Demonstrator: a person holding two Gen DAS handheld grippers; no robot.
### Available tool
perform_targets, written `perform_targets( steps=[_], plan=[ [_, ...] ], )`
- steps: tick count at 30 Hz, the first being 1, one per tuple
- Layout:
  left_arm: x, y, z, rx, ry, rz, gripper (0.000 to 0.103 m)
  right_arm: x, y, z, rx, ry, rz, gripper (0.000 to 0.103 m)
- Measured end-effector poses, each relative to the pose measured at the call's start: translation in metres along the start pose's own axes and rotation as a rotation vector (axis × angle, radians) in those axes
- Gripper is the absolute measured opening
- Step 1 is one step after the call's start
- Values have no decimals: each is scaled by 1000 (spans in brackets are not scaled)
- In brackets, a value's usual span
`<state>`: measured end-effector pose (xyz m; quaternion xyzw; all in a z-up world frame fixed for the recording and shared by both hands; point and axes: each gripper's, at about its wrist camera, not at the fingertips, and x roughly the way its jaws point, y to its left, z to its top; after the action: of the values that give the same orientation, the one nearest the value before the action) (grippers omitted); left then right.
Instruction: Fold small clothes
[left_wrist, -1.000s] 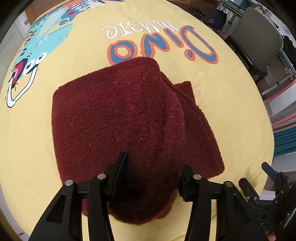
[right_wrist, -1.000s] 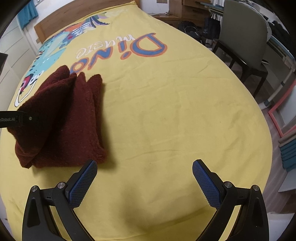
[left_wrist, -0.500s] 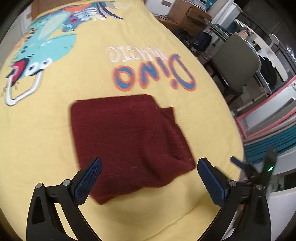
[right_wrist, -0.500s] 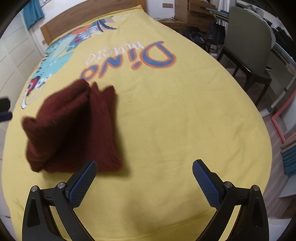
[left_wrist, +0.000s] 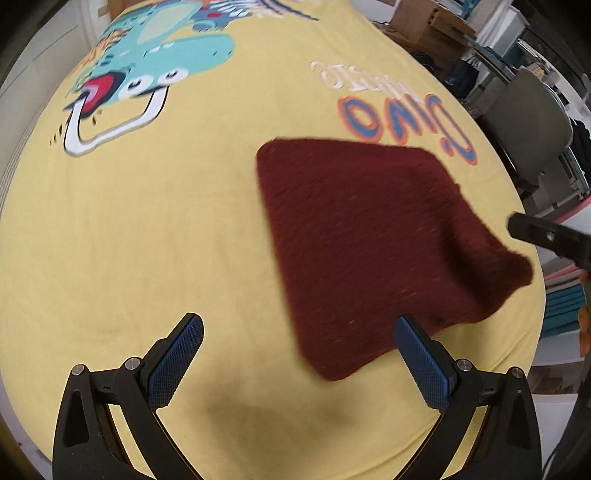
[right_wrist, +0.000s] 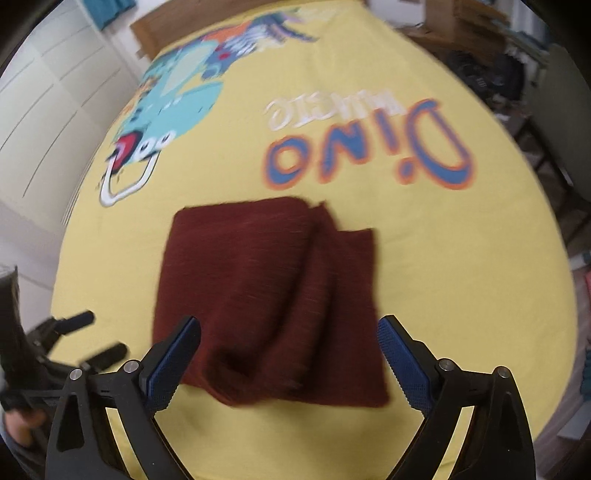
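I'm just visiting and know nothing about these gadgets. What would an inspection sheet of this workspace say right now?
Surface: yellow bedsheet with dinosaur print, lightly wrinkled.
Job's things: dark red knitted garment, folded in layers, lying on the sheet, nothing gripping it.
Clutter: nothing seen on the sheet.
Grippers: left gripper open, to the garment's left; right gripper open, over the garment's near edge.
Cables: nothing seen.
Surroundings: grey chair, cardboard boxes, white cupboard doors; views blurred.
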<state>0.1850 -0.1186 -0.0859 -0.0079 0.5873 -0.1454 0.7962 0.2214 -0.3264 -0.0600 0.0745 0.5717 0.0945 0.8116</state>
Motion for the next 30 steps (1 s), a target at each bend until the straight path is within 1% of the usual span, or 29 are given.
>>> perform_targets(
  steps=[2,5,7,8,9,10,11,12,14,18,20,22,25,28,30],
  plan=[
    [2,7,-5,-11,11,-12,102,19,11,6,-14,47,-30,96],
    [7,16,-9,-21,25,-10,102,40,16,5,-23,110,-55,96],
    [8,21,-11,-24,28,-5,102,57,14,1,-16,161,-51,81],
    [9,23,-11,-28,28,-4,102,60,12,-1,-9,176,-45,65],
    [9,26,-12,-34,29,-9,102,65,9,-3,1,188,-41,55],
    [10,28,-12,-42,28,-14,102,68,5,-6,9,194,-49,49],
    [10,30,-12,-51,27,-16,102,67,1,-8,11,190,-54,39],
    [11,31,-12,-54,26,-13,102,65,-5,-10,20,172,-42,34],
    [11,32,-11,-57,27,-10,102,56,-14,-12,38,125,-24,30],
    [9,30,-10,-57,28,-21,102,29,-30,-19,47,27,-14,28],
    [7,25,-10,-47,24,-25,102,17,-39,-27,44,-10,-36,27],
    [6,21,-10,-39,22,-28,102,9,-50,-36,44,-28,-64,27],
    [10,15,-10,-33,29,-33,102,12,-66,-50,63,-16,-92,27],
    [14,9,-12,-30,40,-32,102,32,-79,-61,84,26,-109,27],
    [14,7,-14,-26,44,-38,102,41,-85,-63,91,34,-132,29]
  ],
)
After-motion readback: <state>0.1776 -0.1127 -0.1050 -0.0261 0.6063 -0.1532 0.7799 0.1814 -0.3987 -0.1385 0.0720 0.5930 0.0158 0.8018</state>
